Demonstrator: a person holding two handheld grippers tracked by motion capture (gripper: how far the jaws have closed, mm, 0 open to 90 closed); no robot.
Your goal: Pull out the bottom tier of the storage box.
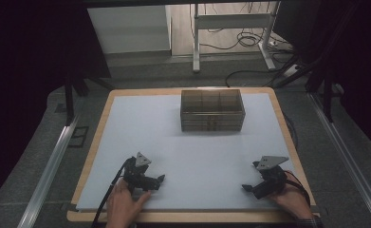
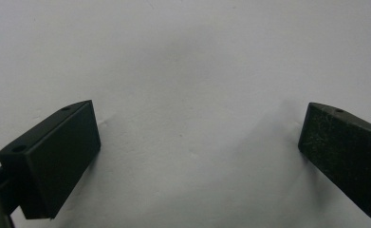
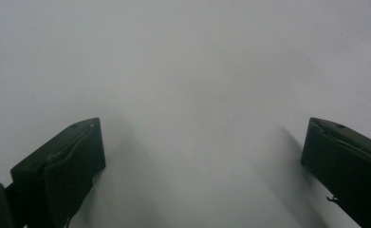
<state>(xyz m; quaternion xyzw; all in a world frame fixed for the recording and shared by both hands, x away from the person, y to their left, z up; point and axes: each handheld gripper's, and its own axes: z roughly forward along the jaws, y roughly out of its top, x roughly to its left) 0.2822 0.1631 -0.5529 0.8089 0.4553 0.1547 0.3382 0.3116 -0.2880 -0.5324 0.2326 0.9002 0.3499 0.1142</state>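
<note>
Our left gripper (image 1: 155,182) and right gripper (image 1: 250,188) rest at six o'clock, jaws apart, empty; reaching for the box (image 1: 212,110) at twelve, we might shove it.

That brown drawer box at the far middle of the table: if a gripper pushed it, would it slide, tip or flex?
The drawer box looks low and wide with flat sides, so it would probably slide on the white sheet rather than tip. Its straight edges suggest a stiff shell. The stacked drawer fronts might slip open if it were tilted.
</note>
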